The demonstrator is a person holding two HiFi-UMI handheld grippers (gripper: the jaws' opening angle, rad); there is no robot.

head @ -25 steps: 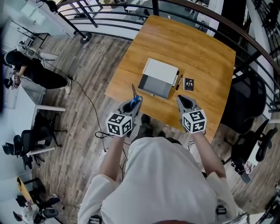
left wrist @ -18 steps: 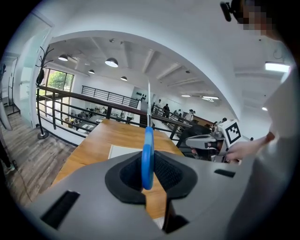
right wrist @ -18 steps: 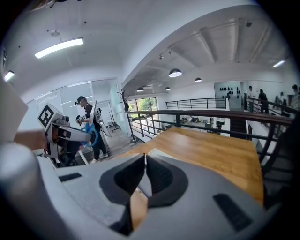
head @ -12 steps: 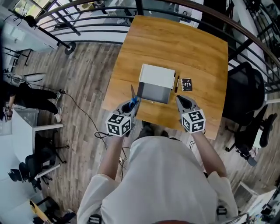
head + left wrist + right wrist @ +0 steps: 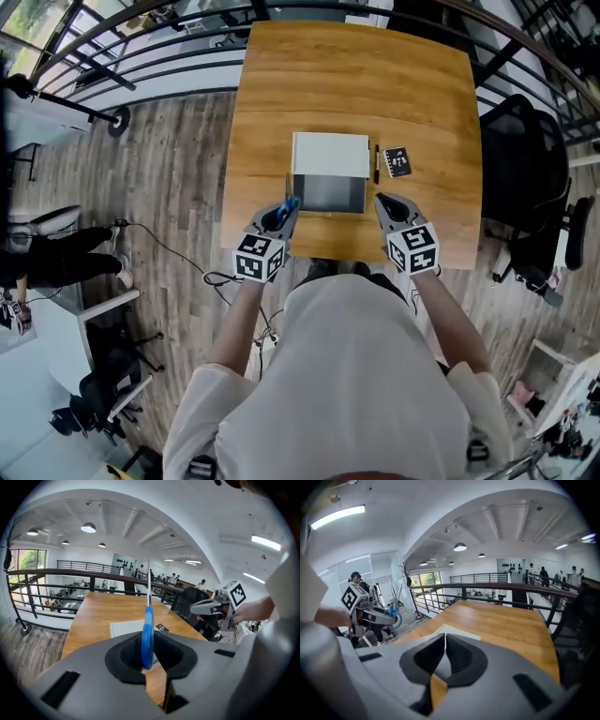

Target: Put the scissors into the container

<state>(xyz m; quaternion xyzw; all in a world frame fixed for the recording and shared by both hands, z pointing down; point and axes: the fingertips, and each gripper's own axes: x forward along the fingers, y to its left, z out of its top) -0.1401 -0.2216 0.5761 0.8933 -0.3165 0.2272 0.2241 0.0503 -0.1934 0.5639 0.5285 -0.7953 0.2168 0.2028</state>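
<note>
The scissors point(image 5: 147, 637) are in your left gripper point(image 5: 284, 208). Its jaws pinch the blue handle edge-on, and the thin metal blades stick out past the jaw tips, standing upright in the left gripper view. In the head view they sit over the near part of the table point(image 5: 356, 75), just beside the near left corner of the container point(image 5: 328, 193), not inside it.

The container is a pale box with its white lid swung open to the far side and a grey inside facing up. It stands near the middle of the table, closer to your edge. A black pen point(image 5: 377, 163) lies just right of it, along its right wall, and a small black card point(image 5: 397, 161) lies just right of the pen.

Your right gripper point(image 5: 385, 201) hovers near the container's near right corner with its jaws pressed together and nothing between them.

A black chair point(image 5: 525, 169) stands right of the table, and a dark railing point(image 5: 150, 47) curves round the far side.
</note>
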